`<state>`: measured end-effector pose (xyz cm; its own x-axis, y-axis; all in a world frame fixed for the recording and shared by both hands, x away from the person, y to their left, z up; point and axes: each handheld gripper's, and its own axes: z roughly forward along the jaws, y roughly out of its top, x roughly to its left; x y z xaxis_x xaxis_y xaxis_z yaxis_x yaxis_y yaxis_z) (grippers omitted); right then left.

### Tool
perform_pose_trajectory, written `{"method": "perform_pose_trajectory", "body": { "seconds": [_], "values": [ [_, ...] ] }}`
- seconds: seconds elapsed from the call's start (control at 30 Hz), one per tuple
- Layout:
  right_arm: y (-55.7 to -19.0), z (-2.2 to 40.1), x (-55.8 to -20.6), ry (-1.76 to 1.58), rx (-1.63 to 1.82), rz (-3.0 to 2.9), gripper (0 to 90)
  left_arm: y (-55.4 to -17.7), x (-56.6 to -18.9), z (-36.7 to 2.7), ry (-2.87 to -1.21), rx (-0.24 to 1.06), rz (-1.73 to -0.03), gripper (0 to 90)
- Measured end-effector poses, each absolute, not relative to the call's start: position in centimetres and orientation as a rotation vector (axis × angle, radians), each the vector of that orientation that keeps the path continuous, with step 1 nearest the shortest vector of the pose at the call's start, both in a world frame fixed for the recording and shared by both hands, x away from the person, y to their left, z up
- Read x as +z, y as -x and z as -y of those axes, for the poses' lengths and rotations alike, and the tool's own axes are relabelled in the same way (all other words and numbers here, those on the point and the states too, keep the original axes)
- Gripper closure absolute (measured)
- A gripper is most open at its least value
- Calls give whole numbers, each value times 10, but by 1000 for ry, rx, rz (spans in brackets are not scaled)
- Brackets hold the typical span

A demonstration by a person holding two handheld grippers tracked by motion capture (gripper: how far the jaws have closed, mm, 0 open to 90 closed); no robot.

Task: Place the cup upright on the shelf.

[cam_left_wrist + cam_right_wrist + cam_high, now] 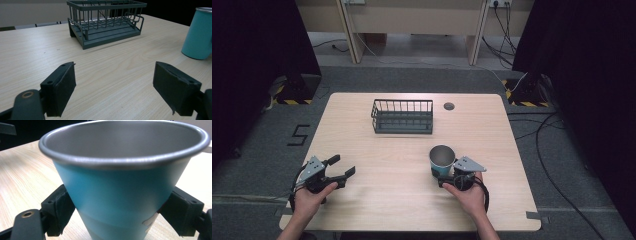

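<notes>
Both pads of the right gripper [443, 176] are clamped low on the teal metal cup [442, 159] near the table [387, 160] front, left gripper [343, 167] gaping empty, and I'd guess it's light, stiff, slick, so grab below the flare.

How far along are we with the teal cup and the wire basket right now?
Early stage. The right gripper has its jaws closed around the teal cup, which stands upright on the table. The left gripper waits open. Moving the cup to the wire basket, probably its destination, remains.
</notes>
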<state>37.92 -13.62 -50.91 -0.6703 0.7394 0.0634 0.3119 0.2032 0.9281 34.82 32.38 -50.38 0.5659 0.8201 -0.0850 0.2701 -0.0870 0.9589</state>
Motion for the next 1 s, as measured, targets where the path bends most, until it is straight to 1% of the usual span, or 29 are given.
{"method": "perform_pose_trajectory", "body": {
  "seconds": [0.37,1.0],
  "values": [
    [-380,134,-493,-955,1502,-2023,190,-348,-504,-324,-1642,593,-929,179],
    [-403,119,-456,-902,1558,-1940,191,-348,-503,-325,-1642,594,-927,180]
  ]
}}
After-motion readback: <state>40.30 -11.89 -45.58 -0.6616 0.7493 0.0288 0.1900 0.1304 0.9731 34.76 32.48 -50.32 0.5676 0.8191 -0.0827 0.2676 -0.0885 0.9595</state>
